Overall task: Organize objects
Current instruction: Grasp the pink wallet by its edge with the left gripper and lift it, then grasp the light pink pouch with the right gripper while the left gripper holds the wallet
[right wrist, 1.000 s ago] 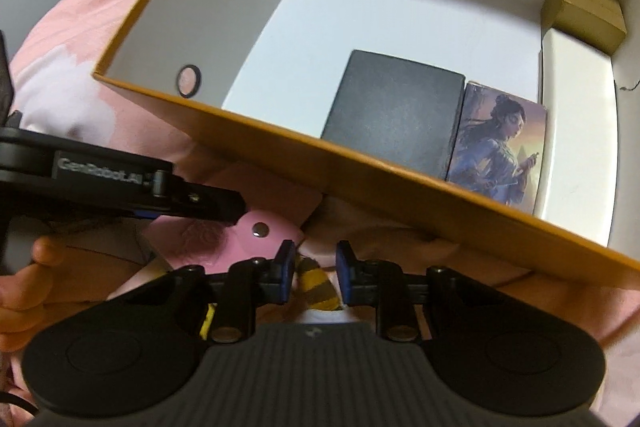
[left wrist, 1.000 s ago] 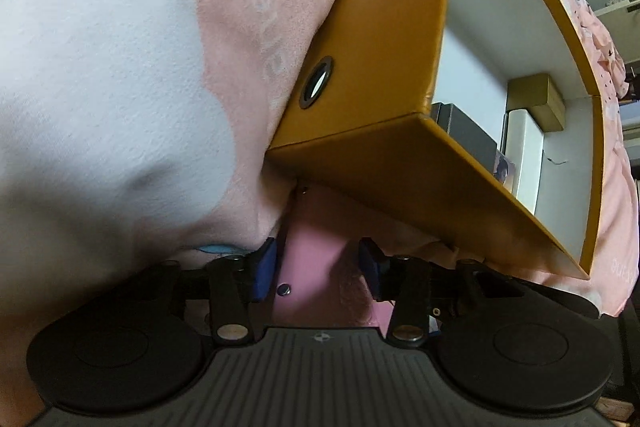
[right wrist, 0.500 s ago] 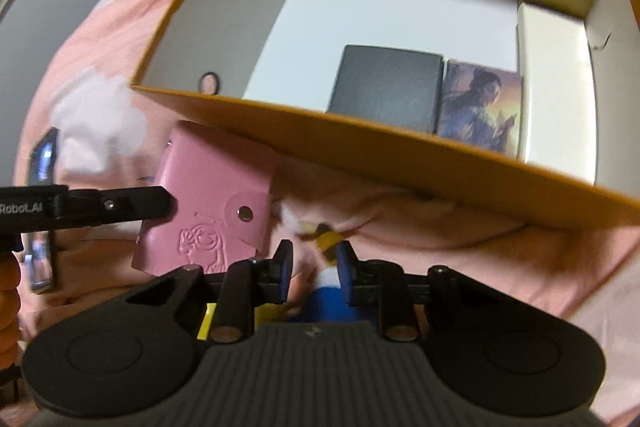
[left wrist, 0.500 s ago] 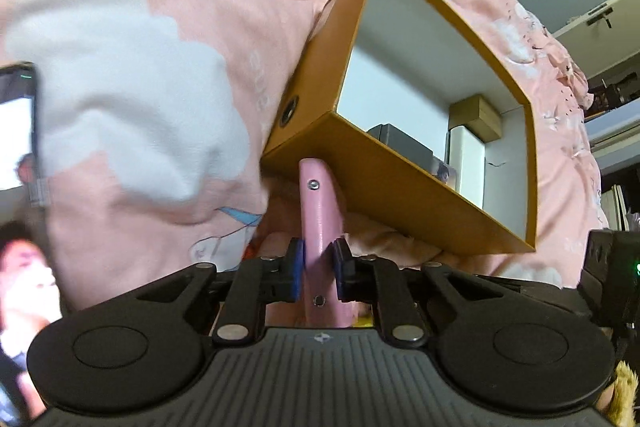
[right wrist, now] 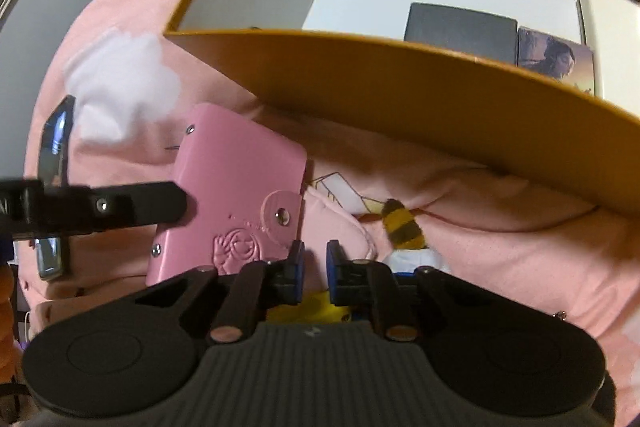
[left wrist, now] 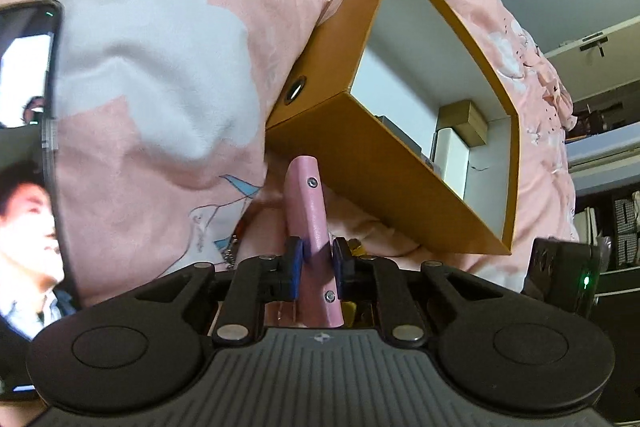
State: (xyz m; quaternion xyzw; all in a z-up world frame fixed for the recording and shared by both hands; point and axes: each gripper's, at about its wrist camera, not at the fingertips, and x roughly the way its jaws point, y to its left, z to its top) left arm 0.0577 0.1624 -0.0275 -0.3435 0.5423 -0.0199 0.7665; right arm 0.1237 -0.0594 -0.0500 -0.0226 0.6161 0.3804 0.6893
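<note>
My left gripper (left wrist: 315, 259) is shut on a pink snap wallet (left wrist: 310, 223) and holds it edge-on, lifted off the pink bedding, in front of the orange box (left wrist: 384, 183). In the right wrist view the same wallet (right wrist: 236, 187) shows flat-on with the left gripper's finger (right wrist: 132, 207) across it. My right gripper (right wrist: 313, 273) has its jaws nearly closed with nothing between them, over a plush toy with a yellow and brown striped part (right wrist: 402, 225). The orange box (right wrist: 400, 99) holds a black case (right wrist: 460, 31), a picture card box (right wrist: 556, 57), a white box and a tan box.
Pink bedding (left wrist: 168, 75) with white cloud prints lies all around. A phone (left wrist: 24, 147) stands at the left. A small chain (left wrist: 230, 251) lies on the bedding by the left gripper. Shelves stand at the far right.
My left gripper closed on the pink wallet and lifted it up and back from the box. My right gripper dropped lower and nearer the box's front wall.
</note>
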